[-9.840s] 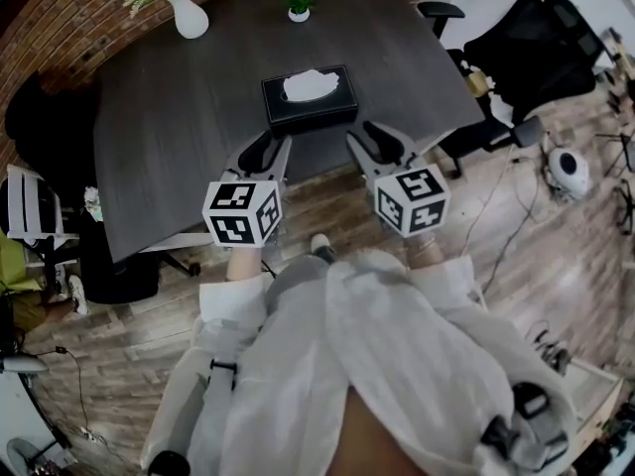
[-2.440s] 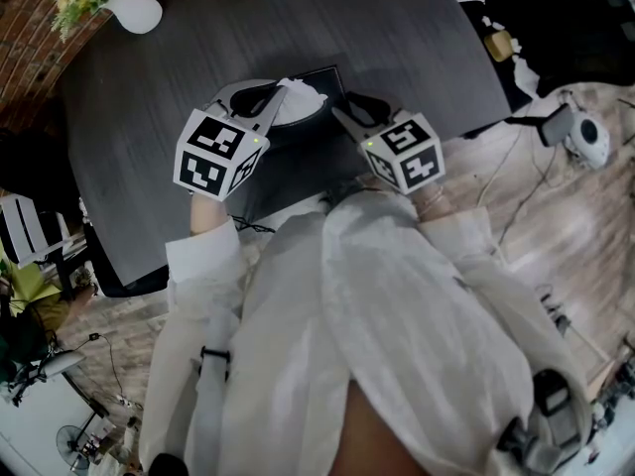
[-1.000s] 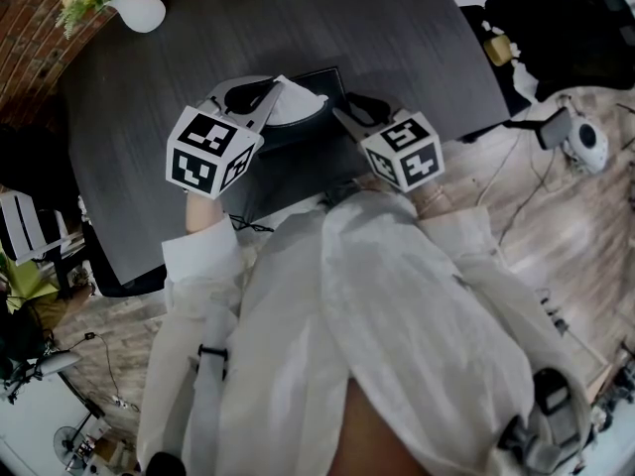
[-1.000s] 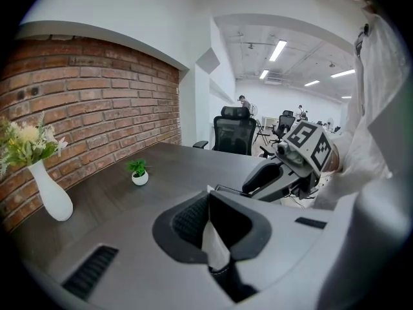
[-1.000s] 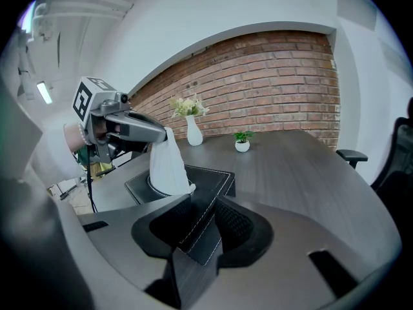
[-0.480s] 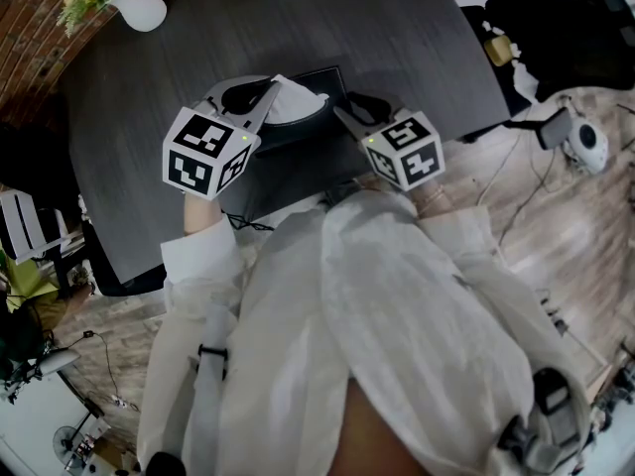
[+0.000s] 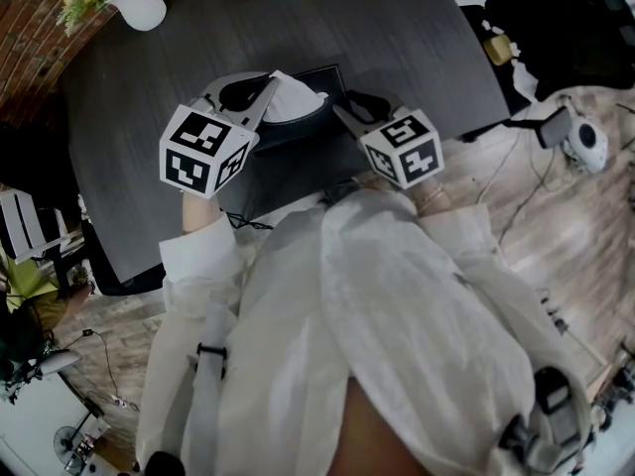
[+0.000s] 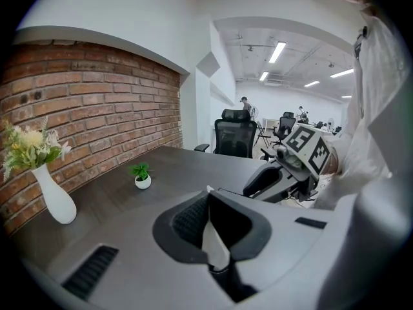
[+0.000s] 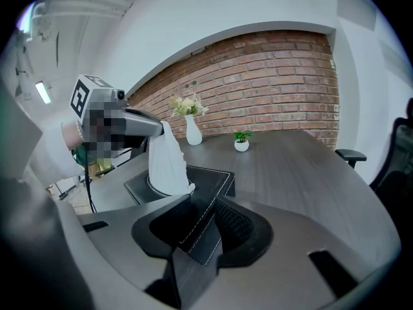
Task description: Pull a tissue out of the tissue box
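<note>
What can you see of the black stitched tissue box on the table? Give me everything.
The black leather-look tissue box is low and rectangular, with pale stitching along its edges and an oval opening on top. It sits flat on the dark grey wood-grain table, near the person's edge. The right gripper is shut on its near corner. A white tissue rises from the opening in a stretched cone, its tip pinched by the shut left gripper.

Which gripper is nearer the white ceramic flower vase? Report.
Left. Left gripper, pinching the white tissue, is closer to the vase; right gripper, clamping the black tissue box, is farther.
</note>
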